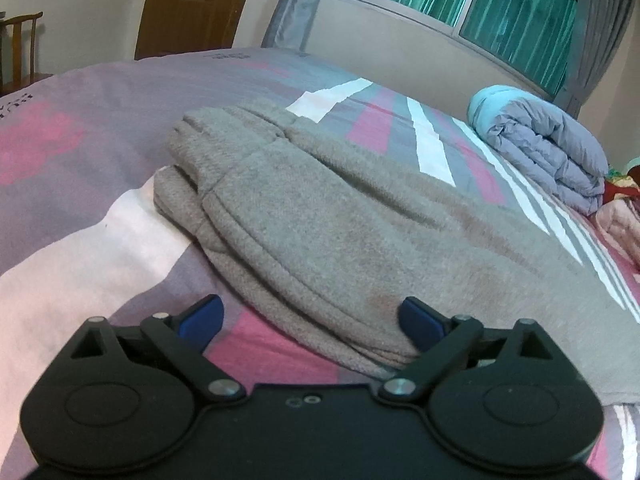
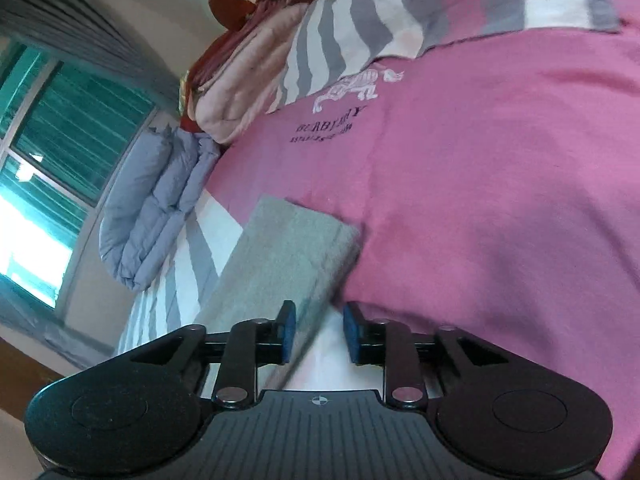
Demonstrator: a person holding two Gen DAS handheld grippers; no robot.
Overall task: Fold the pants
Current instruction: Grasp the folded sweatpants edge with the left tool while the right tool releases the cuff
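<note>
While the pants point(image 1: 340, 216) lie folded mid-bed, long axis running away, left gripper point(image 1: 312, 320) gapes wide at their near edge; right gripper point(image 2: 320, 332), part-open, straddles cloth ungripped.

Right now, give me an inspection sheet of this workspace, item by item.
Surface: bed sheet in pink, grey and white blocks, lying smooth.
Job's things: grey pants lie folded over on the sheet; cuffs stacked at the far end.
Clutter: folded lilac quilt and a pale pink bundle near the bed's edge, apart from the pants.
Grippers: left gripper open wide at the pants' near edge, holding nothing; right gripper partly open, pants edge between its pads, not pinched.
Cables: nothing seen.
Surroundings: window with grey curtains, wooden door, chair.
</note>
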